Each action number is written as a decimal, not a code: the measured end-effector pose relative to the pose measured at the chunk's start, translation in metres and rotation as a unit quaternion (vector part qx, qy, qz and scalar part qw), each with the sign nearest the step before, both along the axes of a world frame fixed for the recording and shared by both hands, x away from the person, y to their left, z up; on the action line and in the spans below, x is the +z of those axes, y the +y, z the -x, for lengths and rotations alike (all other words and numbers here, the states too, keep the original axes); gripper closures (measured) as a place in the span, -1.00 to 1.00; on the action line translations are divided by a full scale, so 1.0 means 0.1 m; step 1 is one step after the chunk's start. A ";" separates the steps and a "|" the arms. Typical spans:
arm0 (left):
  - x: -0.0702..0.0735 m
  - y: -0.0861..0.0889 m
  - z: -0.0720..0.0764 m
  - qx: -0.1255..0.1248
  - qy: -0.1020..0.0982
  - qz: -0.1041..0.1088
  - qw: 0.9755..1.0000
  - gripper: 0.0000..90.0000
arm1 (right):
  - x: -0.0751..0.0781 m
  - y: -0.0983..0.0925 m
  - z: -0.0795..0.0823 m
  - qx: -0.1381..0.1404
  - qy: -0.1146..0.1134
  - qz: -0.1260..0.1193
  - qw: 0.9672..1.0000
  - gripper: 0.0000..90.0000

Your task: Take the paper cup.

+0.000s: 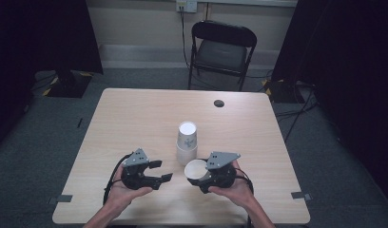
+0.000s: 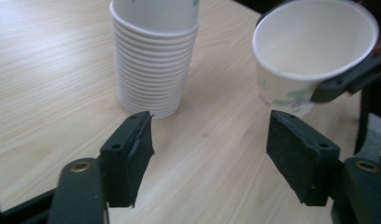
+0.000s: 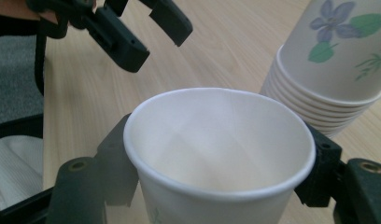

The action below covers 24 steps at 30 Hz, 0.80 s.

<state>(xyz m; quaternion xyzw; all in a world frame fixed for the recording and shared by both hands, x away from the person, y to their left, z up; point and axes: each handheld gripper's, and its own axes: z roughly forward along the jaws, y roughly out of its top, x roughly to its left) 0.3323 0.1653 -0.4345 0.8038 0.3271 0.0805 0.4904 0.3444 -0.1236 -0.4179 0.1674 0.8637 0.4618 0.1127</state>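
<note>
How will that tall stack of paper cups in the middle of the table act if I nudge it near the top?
The stack of cups stands upside down, tall on a narrow footing, so a high nudge would probably tip it. It looks light, being thin paper, and may slide on the smooth table. The rims sit loosely nested, so cups could separate if it falls.

No readable text, brand, number or sign

The white paper cups in the upside-down stack point(image 3: 338, 56) carry only a printed purple flower with green leaves, no lettering; the single white paper cup point(image 2: 300, 56) bears a faint green and purple sprig of the same kind, also without words. The white wall socket plate point(image 1: 186, 5) at the far wall is too small to make out any marking.
</note>
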 end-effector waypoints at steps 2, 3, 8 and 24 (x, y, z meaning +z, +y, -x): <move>-0.01 0.03 0.01 0.005 -0.007 -0.009 1.000 -0.37 | 0.01 -0.02 -0.02 -0.012 -0.002 -0.003 1.000 -0.33; -0.02 0.05 0.01 0.012 -0.009 -0.010 1.000 -0.40 | 0.02 -0.04 -0.03 -0.018 -0.002 -0.006 1.000 -0.33; -0.08 0.14 0.03 0.032 -0.012 -0.012 0.999 -0.51 | 0.05 -0.12 -0.08 -0.048 0.005 -0.025 0.999 -0.32; -0.08 0.43 0.03 0.066 -0.030 -0.014 0.997 -0.65 | 0.06 -0.46 -0.21 -0.155 -0.011 -0.034 0.987 -0.31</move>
